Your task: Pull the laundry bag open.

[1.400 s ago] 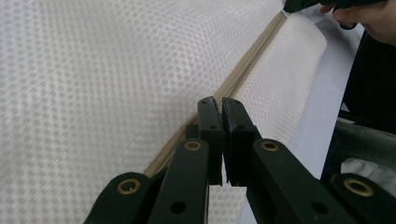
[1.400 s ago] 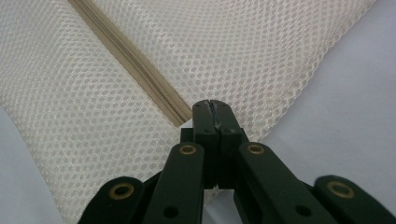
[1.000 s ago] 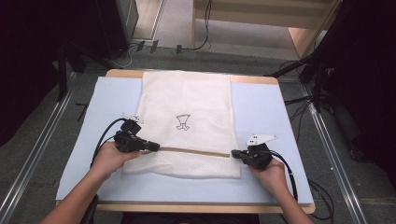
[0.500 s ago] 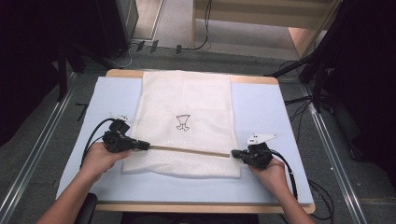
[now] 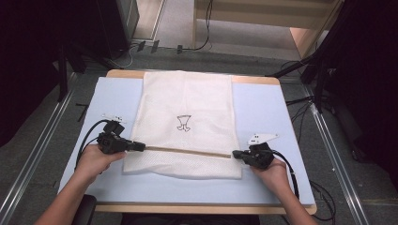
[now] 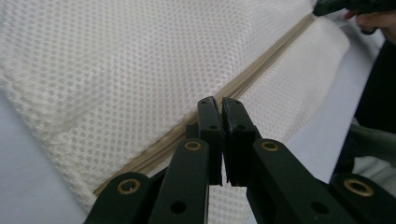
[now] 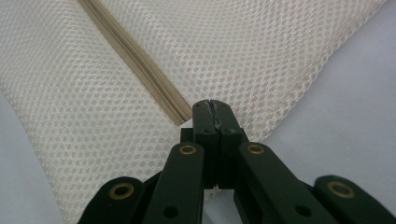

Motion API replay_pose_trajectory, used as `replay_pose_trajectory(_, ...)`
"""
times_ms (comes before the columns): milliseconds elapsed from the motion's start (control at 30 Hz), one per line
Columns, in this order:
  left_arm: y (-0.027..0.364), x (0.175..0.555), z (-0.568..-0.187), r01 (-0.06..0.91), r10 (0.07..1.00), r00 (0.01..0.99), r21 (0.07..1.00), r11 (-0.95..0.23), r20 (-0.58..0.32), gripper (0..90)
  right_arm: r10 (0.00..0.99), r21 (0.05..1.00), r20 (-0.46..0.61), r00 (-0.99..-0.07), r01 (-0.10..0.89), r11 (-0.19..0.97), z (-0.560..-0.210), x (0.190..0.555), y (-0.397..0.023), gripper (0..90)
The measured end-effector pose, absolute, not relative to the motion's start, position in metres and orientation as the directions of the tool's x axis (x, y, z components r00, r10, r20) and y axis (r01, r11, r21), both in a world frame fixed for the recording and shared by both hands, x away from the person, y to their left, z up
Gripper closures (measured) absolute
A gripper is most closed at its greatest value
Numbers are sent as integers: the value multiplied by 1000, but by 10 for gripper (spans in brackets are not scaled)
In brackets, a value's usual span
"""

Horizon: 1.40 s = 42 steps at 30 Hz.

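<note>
- A white mesh laundry bag [image 5: 185, 122] is lying flat on the pale blue table cover [image 5: 263, 108], running from the far edge of the table back toward the person, with a little black drawing [image 5: 183, 122] printed near the middle.
- A tan zipper [image 5: 187, 151] is crossing the bag near the person's end, side to side.
- The left gripper [image 5: 140, 146] is sitting at the left end of that zipper, jaws squeezed together. In the left gripper view [image 6: 219, 103] the tips are closed right over the zipper line [image 6: 243, 84], probably pinching something there, but honestly I can't make out what.
- The right gripper [image 5: 236, 153] is doing the same at the right end, jaws pressed tight. In the right gripper view [image 7: 212, 106] the tips are meeting just beside the zipper's end [image 7: 180, 119], on the mesh [image 7: 261, 56].
- Both hands are resting on the table cover, well apart, one on each side of the bag.
</note>
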<state>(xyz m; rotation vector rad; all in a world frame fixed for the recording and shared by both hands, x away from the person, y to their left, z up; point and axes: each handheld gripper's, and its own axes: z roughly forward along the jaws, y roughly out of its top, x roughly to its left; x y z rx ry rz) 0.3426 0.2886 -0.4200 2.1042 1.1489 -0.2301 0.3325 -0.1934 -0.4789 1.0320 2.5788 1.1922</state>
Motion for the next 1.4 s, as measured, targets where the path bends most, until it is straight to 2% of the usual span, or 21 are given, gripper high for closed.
replay_pose_trajectory(367, 295, 341, -420, 794, 677, 580, 501, -344, -454, 890, 621, 713, 167, -766, 529, 461, -479, 333, -194, 900)
replay_pose_trajectory(967, 341, 334, -422, 826, 744, 498, 504, -252, -445, 889, 599, 704, 172, -782, 523, 480, -478, 337, -194, 900)
replay_pose_trajectory(1400, 352, 331, -425, 834, 766, 472, 503, -228, -436, 889, 581, 695, 186, -792, 524, 492, -477, 341, -195, 900)
